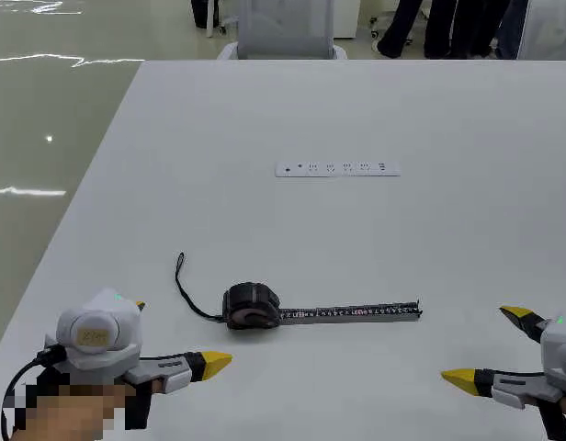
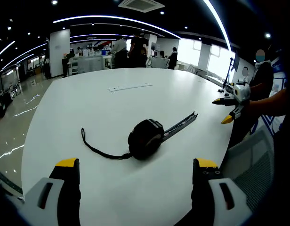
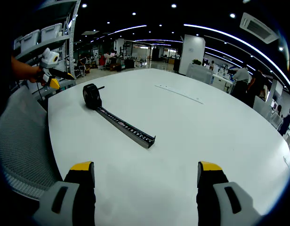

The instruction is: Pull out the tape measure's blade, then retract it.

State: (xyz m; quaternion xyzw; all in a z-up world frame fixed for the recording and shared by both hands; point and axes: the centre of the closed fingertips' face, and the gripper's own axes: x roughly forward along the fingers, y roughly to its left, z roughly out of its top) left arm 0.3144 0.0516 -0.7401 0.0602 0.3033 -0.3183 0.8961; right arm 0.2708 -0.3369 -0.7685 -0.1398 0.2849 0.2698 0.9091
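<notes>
White table (image 1: pixel 356 110): is carrying the tape measure close to its near edge; a power strip (image 1: pixel 336 169) is lying well apart from it, toward 12 o'clock.
Left gripper (image 1: pixel 177 333): is hovering at the near left corner with its yellow-tipped jaws spread wide and gripping nothing. In the left gripper view the case is sitting between and beyond the jaws, at 12 o'clock.
Right gripper (image 1: pixel 488 344): is hovering at the near right with its jaws also spread and holding nothing. In the right gripper view the blade's free end is lying ahead at about 11 o'clock.
Blade (image 1: pixel 352 312): is lying flat on the table, already drawn out. Its long axis is running from 9 to 3 o'clock in the head view, case end at 9.
Case (image 1: pixel 251 306): is sitting at about 1 o'clock from the left gripper, which is the nearer of the two. It is probably the part to steady for retracting.
Strap (image 1: pixel 184 285): is trailing from the case toward 10 o'clock.
Hook (image 1: pixel 417 309): is pointing toward 3 o'clock, at about 10 o'clock from the right gripper, which is the nearer one. Neither gripper is touching the tape measure, so retracting is looking like the remaining step.
</notes>
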